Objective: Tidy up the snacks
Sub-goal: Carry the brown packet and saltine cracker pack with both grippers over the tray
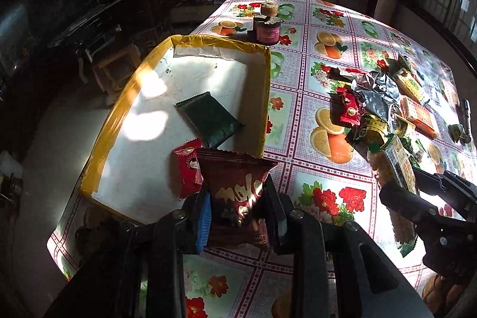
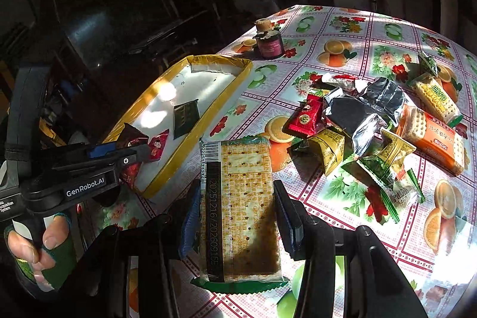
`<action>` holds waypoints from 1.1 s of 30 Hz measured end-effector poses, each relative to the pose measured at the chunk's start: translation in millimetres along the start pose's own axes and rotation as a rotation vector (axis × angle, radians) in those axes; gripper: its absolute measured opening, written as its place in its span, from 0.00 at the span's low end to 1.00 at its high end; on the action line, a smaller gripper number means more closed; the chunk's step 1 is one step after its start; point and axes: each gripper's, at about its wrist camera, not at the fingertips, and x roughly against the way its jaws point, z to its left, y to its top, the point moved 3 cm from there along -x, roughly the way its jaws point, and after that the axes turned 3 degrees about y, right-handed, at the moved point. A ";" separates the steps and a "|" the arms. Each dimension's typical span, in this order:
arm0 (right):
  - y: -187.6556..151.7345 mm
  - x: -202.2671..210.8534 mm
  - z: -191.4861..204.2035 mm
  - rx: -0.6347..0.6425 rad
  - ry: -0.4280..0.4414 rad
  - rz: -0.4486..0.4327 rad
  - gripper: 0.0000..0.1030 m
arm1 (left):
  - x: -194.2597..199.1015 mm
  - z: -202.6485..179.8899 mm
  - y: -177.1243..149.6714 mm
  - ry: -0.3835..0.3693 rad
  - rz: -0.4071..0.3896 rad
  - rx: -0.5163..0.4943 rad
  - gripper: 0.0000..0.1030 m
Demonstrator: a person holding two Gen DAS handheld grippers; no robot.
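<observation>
My left gripper (image 1: 238, 210) is shut on a dark red snack packet (image 1: 238, 184) and holds it over the near corner of the yellow-rimmed white tray (image 1: 262, 97). The tray holds a dark green packet (image 1: 208, 118) and a small red packet (image 1: 186, 169). My right gripper (image 2: 235, 204) is shut on a clear cracker pack with green ends (image 2: 238, 198), held above the table right of the tray (image 2: 208, 115). The left gripper (image 2: 119, 157) shows at left in the right wrist view. The right gripper (image 1: 417, 189) shows at right in the left wrist view.
A pile of loose snacks (image 2: 372, 121) lies on the fruit-patterned tablecloth (image 2: 342, 49) to the right: red, yellow, silver, green and orange packs. A dark jar with a cork lid (image 1: 267, 29) stands beyond the tray. A black pen (image 1: 466, 115) lies far right.
</observation>
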 end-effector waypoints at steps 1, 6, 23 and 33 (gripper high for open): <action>3.0 -3.4 2.6 0.004 0.005 0.001 0.49 | -1.7 3.4 0.4 0.002 0.003 0.008 0.29; 14.2 -20.5 16.3 0.026 0.030 0.011 0.49 | -11.6 22.0 2.4 -0.003 0.026 0.057 0.29; 35.5 -46.8 32.5 0.054 0.053 0.026 0.49 | -25.0 46.7 10.1 0.023 0.043 0.110 0.29; 59.8 -58.9 46.7 0.146 -0.163 0.011 0.48 | -28.8 56.9 11.7 0.041 0.052 0.130 0.29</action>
